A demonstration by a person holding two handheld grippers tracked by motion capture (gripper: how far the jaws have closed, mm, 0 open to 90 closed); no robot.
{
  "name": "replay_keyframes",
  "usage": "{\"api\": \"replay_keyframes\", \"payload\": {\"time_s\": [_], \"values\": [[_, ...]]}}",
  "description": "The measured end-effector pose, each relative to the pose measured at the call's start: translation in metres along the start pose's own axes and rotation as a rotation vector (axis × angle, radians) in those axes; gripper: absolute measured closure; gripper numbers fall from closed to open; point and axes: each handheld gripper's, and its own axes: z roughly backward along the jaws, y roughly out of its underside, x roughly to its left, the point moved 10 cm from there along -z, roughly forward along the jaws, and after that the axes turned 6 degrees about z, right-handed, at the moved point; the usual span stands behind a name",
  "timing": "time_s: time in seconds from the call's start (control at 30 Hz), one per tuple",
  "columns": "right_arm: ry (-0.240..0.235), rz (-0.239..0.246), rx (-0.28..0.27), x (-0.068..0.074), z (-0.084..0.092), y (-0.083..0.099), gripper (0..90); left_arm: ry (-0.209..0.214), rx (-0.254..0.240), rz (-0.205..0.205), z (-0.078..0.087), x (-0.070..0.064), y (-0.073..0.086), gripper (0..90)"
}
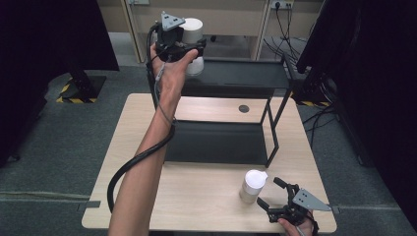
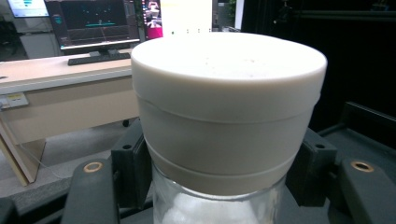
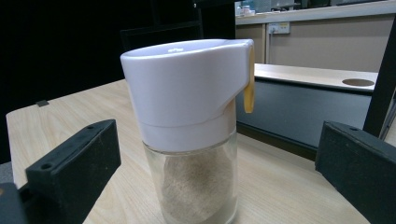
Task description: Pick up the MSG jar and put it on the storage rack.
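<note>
The left arm [image 1: 147, 162] is stretched forward with its gripper [image 1: 184, 42] clamped; the right gripper [image 1: 275, 194] has its jaws spread wide.

From my high view, even overhead light falls on the pale table [image 1: 206, 196], leaving soft, faint shadows; both side margins sink into near-black, and the picture is slightly soft throughout. In my left gripper view, the white lid [image 2: 229, 60] is overexposed on top, its detail washed out, and a bright panel [image 2: 187, 16] behind it clips to white; the monitor [image 2: 95, 23] and desk [image 2: 60, 74] beyond are blurred. In my right gripper view, the shaker jar [image 3: 191, 126] is fairly sharp with mild sheen on its cap, the black pads [image 3: 74, 163] at the edges lose focus, and the left background is dark.
</note>
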Motion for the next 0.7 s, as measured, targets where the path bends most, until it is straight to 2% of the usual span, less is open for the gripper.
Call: {"api": "replay_keyframes", "payload": {"time_s": [0.33,0.57,0.7], "values": [[-0.002,-0.001,0.000,0.000,0.000,0.000,0.3,-0.028,0.004,0.006,-0.008,0.004,0.007,35.0],[-0.005,0.001,0.001,0.001,0.000,0.000,0.3,-0.027,0.009,0.019,-0.012,0.005,0.014,35.0],[-0.004,0.000,0.000,0.001,0.000,0.000,0.3,-0.030,0.007,0.005,-0.013,0.004,0.015,35.0]]}}
